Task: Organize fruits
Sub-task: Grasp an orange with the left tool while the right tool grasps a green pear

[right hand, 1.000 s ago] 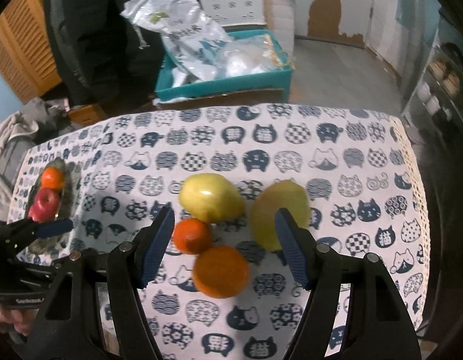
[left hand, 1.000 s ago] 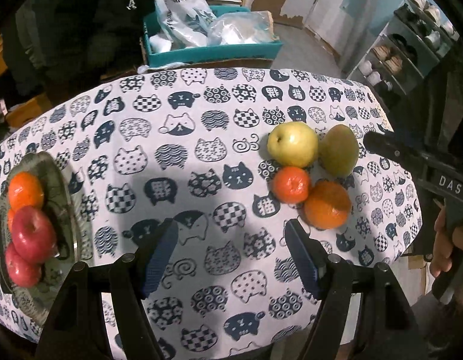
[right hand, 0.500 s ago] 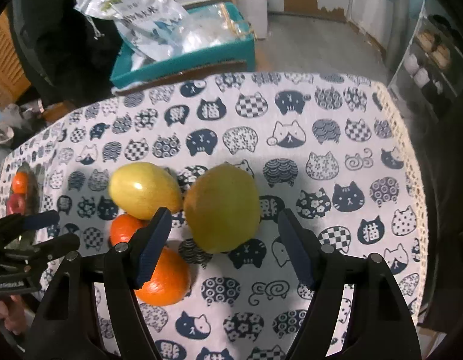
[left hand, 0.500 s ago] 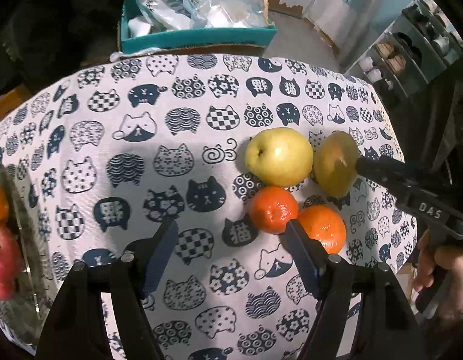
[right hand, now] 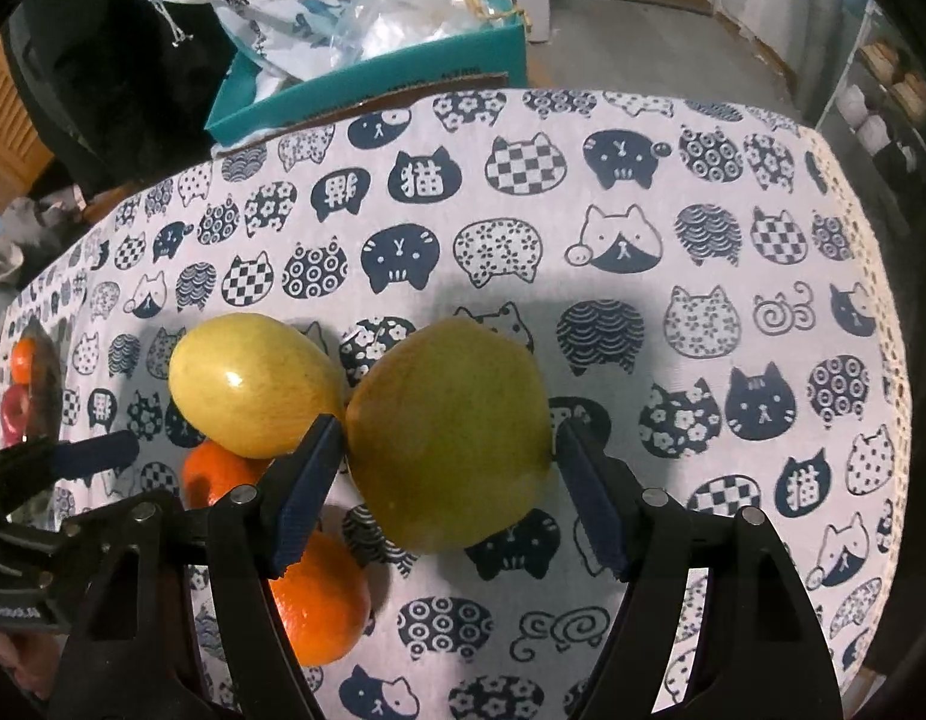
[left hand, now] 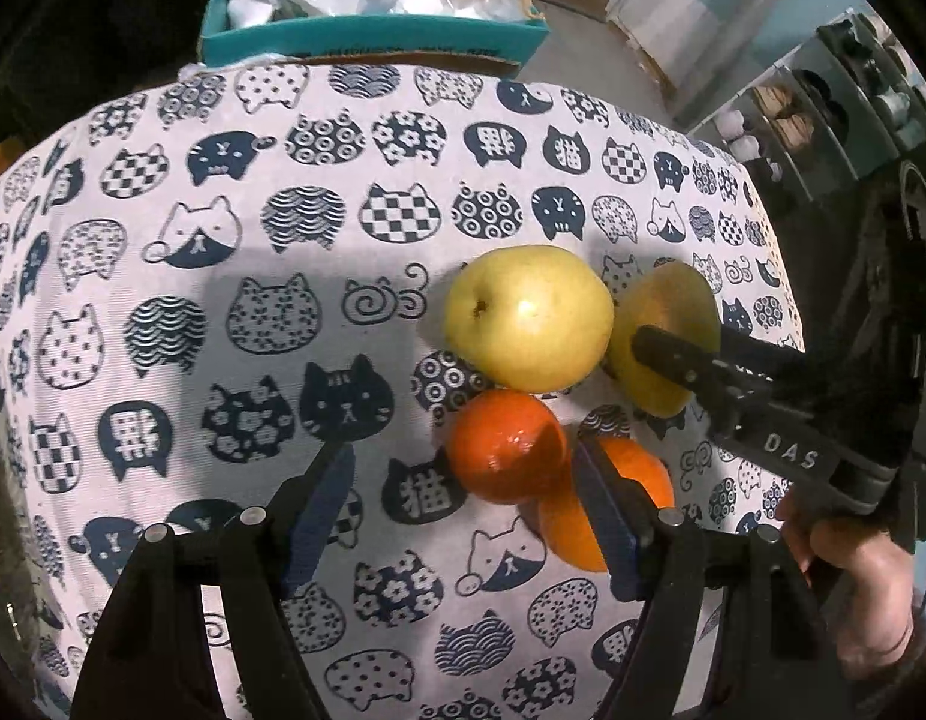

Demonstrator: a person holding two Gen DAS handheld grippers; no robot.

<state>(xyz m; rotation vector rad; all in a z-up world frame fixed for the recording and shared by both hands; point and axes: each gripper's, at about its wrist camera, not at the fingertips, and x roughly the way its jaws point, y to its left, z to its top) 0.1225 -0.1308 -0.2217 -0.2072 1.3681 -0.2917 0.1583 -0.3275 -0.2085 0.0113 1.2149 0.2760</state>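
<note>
On the cat-print tablecloth [left hand: 223, 312] four fruits sit bunched together: a yellow apple [left hand: 529, 318], a green-yellow pear [left hand: 667, 306], a small tangerine [left hand: 505, 444] and a larger orange [left hand: 643, 480]. My left gripper [left hand: 460, 501] is open and points steeply down, with the tangerine just ahead between its fingertips. Its right finger partly hides the orange. In the right wrist view my right gripper [right hand: 448, 489] is open, one pad close on each side of the pear [right hand: 451, 438], which rests on the cloth. The apple [right hand: 247, 384] lies to the pear's left.
A glass plate [right hand: 46, 360] at the far left holds an orange and a red apple. A teal box [left hand: 373, 36] stuffed with plastic bags stands beyond the table's far edge. A shelf rack [left hand: 835, 96] is at the right. A person's hand [left hand: 853, 570] holds the right gripper.
Both grippers have come down and closer to the fruit cluster. The right one now straddles the pear, the left one frames the tangerine, and the plate has slid out of the left view.
</note>
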